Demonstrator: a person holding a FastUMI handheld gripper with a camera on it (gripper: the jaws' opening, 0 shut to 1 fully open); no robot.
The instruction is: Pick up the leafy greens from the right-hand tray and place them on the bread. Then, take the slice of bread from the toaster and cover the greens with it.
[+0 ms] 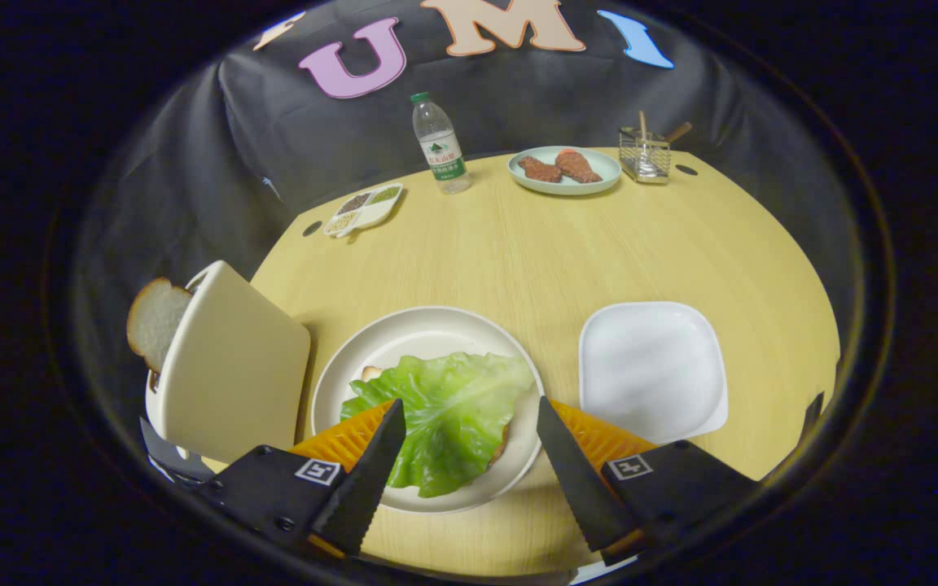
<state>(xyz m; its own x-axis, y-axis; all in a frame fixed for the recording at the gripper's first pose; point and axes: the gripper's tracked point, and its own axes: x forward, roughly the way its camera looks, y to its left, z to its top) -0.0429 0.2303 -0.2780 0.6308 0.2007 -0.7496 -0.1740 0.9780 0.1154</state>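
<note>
I hold the tongs (469, 456) spread wide and empty above the round plate (428, 325), where the cabbage leaf (449, 407) already drapes over the bread (370, 373). The remaining slice of bread (155, 320) stands in the toaster (233, 366) beside the plate; light, soft and crumbly, it wants a gentle pinch across its exposed top edge. The white tray (652, 370) sits on the tabletop (518, 252).

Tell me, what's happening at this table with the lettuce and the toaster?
Someone is building a sandwich with a hand-held gripper. Its fingers stand open over the round plate, holding nothing. A green leaf already lies on the bread there, covering nearly all of it. The white tray to the right is bare. One slice sticks out of the toaster beside the plate, not yet taken to top the leaf.
</note>
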